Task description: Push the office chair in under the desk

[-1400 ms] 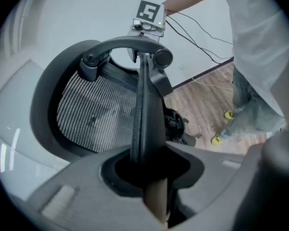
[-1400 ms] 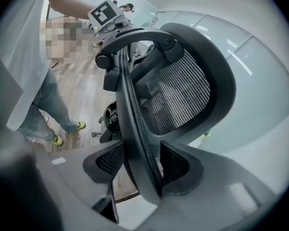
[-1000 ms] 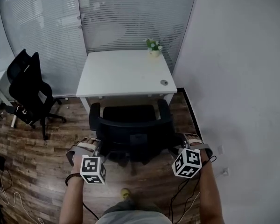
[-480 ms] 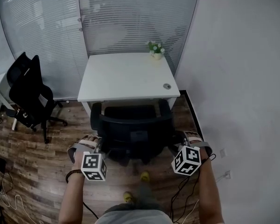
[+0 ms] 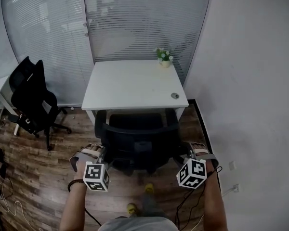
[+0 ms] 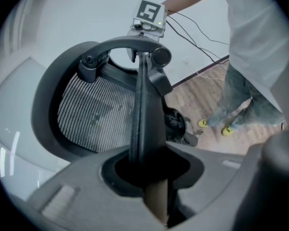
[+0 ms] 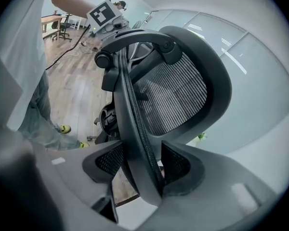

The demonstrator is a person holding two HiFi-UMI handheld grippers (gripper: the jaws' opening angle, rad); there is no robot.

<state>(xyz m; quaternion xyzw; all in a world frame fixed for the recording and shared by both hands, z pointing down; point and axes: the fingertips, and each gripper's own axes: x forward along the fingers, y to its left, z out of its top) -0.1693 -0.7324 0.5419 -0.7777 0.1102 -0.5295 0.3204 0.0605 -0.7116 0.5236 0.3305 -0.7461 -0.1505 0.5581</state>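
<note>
Nearest me, my left gripper (image 5: 102, 154) is half closed on the left edge of the office chair (image 5: 137, 138) backrest. My right gripper (image 5: 184, 150) pinches the right edge the same way, and in each the black frame fills the gap between the jaws. The chair's back faces me and its seat points away toward the white desk (image 5: 135, 83). The backrest's width runs parallel to the desk's front edge, with the seat's front just under it; farther off, a potted plant (image 5: 164, 57) sits at the desk's far right corner.
</note>
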